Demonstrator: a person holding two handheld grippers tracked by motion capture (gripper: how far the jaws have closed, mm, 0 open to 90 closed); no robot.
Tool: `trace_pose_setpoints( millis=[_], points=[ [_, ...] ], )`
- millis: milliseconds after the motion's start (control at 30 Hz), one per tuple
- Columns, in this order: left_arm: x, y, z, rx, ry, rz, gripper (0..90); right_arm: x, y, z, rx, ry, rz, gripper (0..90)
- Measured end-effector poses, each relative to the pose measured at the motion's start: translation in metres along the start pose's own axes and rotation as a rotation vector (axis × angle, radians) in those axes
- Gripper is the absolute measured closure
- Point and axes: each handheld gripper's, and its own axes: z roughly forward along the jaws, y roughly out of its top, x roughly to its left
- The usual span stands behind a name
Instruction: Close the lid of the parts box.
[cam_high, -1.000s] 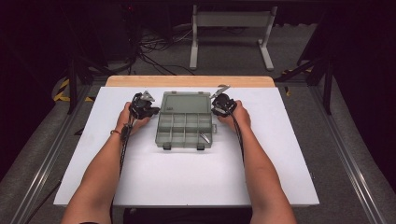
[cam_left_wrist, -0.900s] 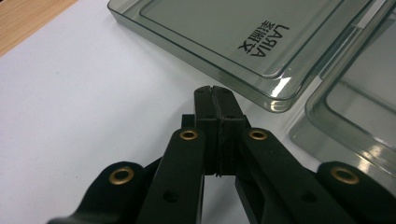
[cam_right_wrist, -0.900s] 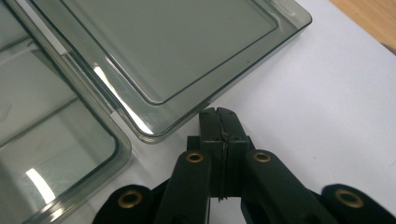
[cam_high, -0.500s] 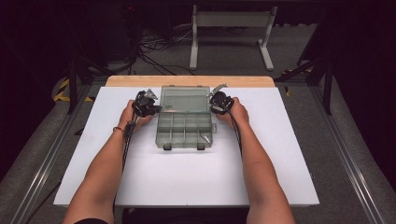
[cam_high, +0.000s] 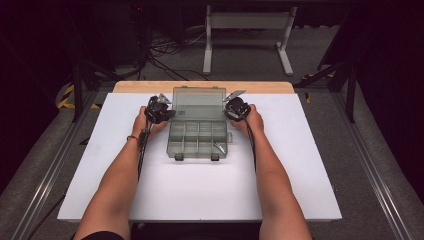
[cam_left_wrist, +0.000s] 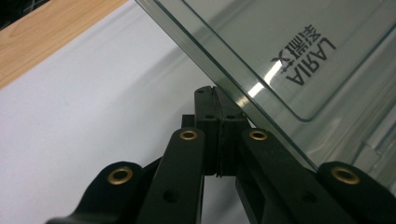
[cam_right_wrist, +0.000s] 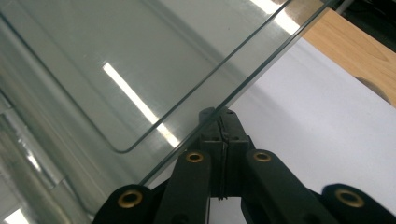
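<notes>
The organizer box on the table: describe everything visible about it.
The organizer box is clear, grey-tinted plastic, standing open on the white table. Its tray is split into small compartments; one near the front right holds a small metallic item, too small to identify. Two latches sit on the front edge. The lid, bearing printed lettering, is raised and tilted back. The shut left gripper and shut right gripper sit at the lid's side edges; contact cannot be confirmed.

White table (cam_high: 200, 195) with wooden far edge, grey floor (cam_high: 380, 150), dark surroundings beyond.
</notes>
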Motion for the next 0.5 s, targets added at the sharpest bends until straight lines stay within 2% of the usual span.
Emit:
trace_pose_setpoints(
  millis=[100,167,300,500],
  points=[
    [0.0004,0.0006,0.0010,-0.002,0.017,0.003,89.6,-0.0005,0.0010,0.0007,-0.027,-0.008,0.014,90.0],
    [0.0011,0.0003,0.0015,-0.010,0.014,0.001,89.7,-0.0011,0.0014,0.0006,-0.037,-0.009,0.028,90.0],
    [0.0024,0.0010,0.0006,-0.030,0.026,0.002,89.6,-0.0013,0.0024,-0.0002,-0.049,-0.017,0.029,90.0],
    [0.0046,0.0070,-0.0051,-0.059,0.037,-0.002,89.6,-0.0021,0.0045,-0.0053,-0.100,-0.034,0.047,90.0]
  ],
)
